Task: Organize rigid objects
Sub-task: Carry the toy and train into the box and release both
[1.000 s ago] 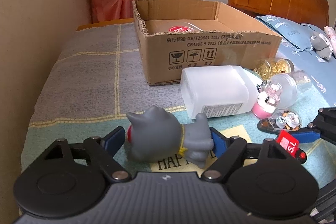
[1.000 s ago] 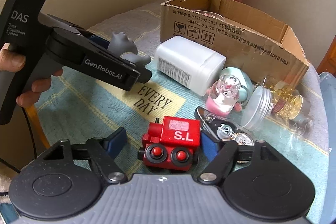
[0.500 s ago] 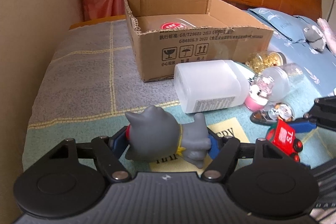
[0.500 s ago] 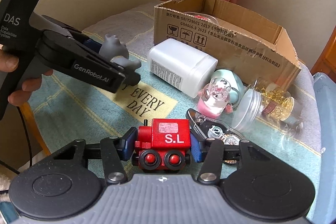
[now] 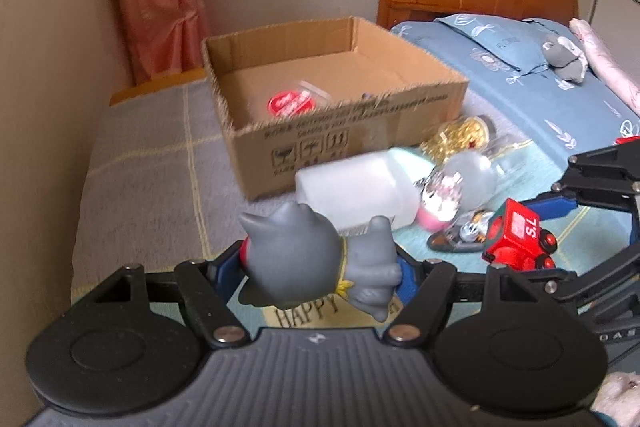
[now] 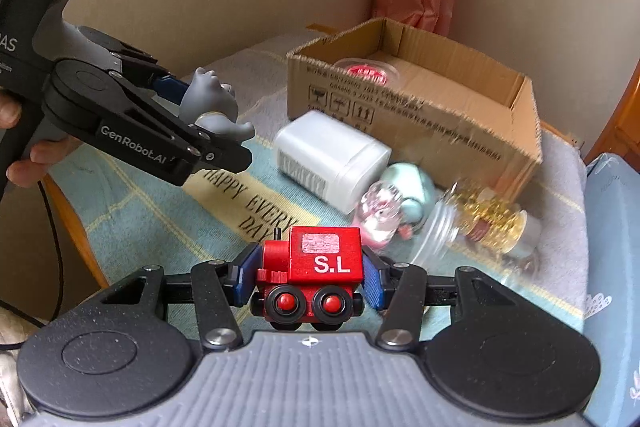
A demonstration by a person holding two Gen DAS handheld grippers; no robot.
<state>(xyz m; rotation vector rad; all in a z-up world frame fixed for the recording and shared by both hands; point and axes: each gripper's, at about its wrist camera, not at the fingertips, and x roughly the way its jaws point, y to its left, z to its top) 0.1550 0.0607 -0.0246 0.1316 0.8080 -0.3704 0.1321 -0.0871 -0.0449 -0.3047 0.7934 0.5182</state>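
Above blanket: left gripper clamps grey figurine; right gripper clamps red train

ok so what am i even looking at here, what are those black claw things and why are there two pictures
No robot here: a person holds a handheld gripper in each hand, and each carries a camera looking out along its own jaws. That gives two pictures.

The left gripper has its jaws shut on a grey cat figure. The right gripper has its jaws shut on a red toy train. Each gripper also shows in the other's picture.

On the towel-covered surface lie a white plastic bottle, a small pink globe toy, a jar of gold beads and an open cardboard box.
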